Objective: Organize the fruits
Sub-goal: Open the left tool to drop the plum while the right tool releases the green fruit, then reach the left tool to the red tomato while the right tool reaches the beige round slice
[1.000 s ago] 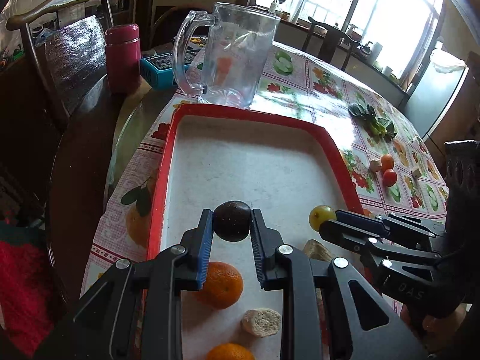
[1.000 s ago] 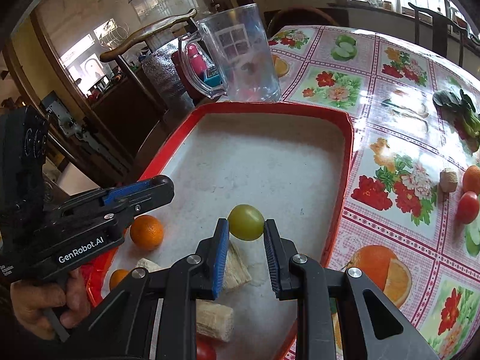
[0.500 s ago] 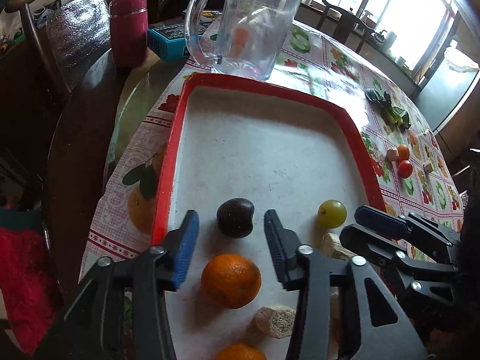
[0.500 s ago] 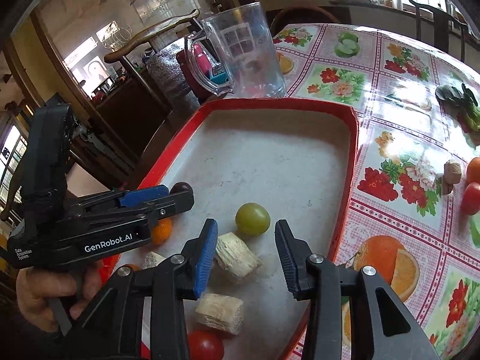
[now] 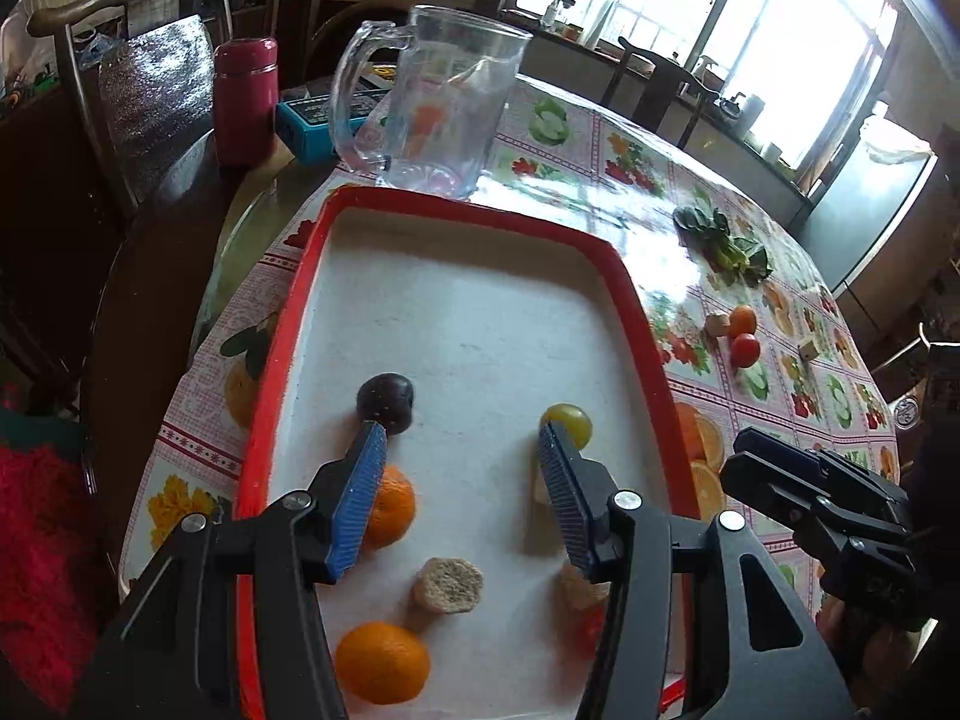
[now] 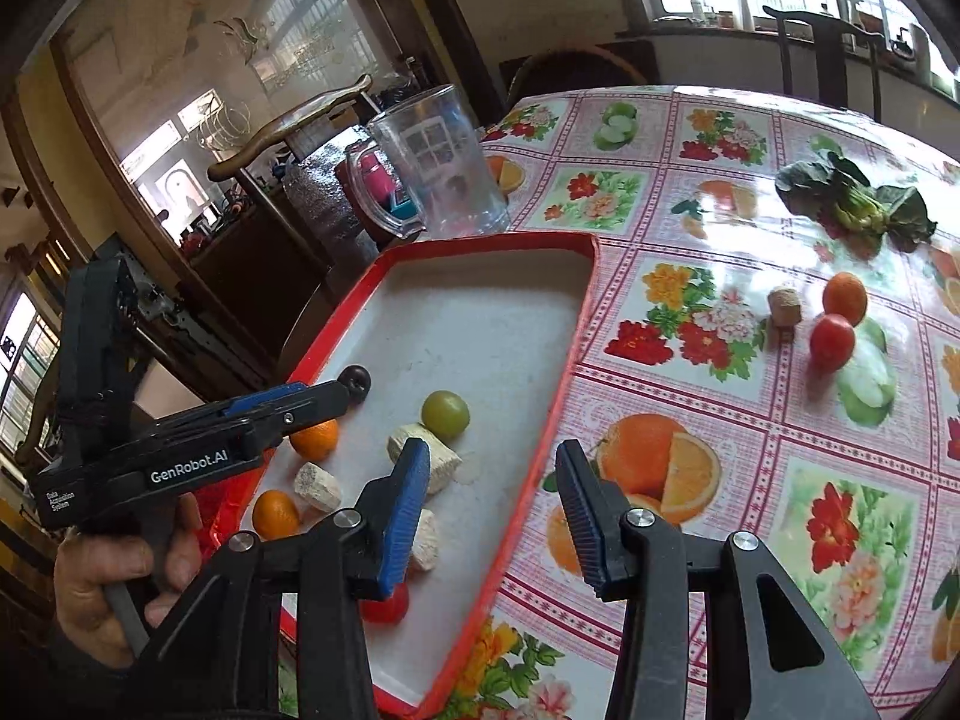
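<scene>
A red-rimmed tray [image 5: 288,324] [image 6: 564,372] holds a dark plum [image 5: 385,401] [image 6: 356,380], a green grape [image 5: 570,420] [image 6: 445,414], two oranges [image 5: 393,504] [image 5: 382,669], a red tomato [image 6: 387,606] and pale cut chunks [image 5: 447,585] [image 6: 423,462]. My left gripper [image 5: 459,441] is open and empty above the tray, behind the plum and grape. My right gripper [image 6: 492,462] is open and empty over the tray's right rim. An orange [image 6: 845,297], a tomato [image 6: 833,341] and a small brown piece [image 6: 784,306] lie on the tablecloth to the right.
A clear glass pitcher [image 5: 432,108] [image 6: 435,162] stands beyond the tray's far edge. A red flask [image 5: 246,102] and a blue box [image 5: 312,120] sit to its left. Leafy greens [image 5: 720,240] [image 6: 852,204] lie on the flowered tablecloth. Chairs stand around the table.
Both grippers opened, letting go of the plum and the grape onto the tray, then pulled back and up. The right gripper swung right toward the tray's rim.
</scene>
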{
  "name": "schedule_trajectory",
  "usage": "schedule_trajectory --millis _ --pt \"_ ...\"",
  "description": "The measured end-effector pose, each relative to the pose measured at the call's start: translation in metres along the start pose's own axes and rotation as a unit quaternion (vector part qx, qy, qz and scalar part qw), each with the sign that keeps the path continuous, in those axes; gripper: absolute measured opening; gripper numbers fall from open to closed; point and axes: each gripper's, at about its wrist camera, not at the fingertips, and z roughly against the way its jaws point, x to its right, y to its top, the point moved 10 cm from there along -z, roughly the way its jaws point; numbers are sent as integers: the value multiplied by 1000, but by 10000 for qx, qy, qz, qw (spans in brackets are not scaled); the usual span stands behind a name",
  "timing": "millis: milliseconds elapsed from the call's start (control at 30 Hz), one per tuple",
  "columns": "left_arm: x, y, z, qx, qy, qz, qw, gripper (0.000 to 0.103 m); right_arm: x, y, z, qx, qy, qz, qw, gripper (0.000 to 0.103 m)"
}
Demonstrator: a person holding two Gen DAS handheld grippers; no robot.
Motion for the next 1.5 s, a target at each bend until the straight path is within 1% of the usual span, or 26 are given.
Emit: schedule_trajectory --millis 267,633,867,1233,1500 --pt "55 -3 3 6 -293 -380 9988 52 51 -14 29 127 -322 -321 9989 47" --pt "139 -18 -12 -188 -598 -1003 9930 52 127 -24 75 364 -752 -772 9935 47" --pt "179 -21 -27 -285 -719 -1205 9897 52 167 -22 95 517 -973 -878 9900 47" --pt "238 -9 -70 -297 -884 -1507 9842 52 261 -7 107 612 -1565 -1213 9783 47" --pt "256 9 -111 -337 -691 -1610 9840 52 321 13 102 628 -1886 -1411 9698 47"
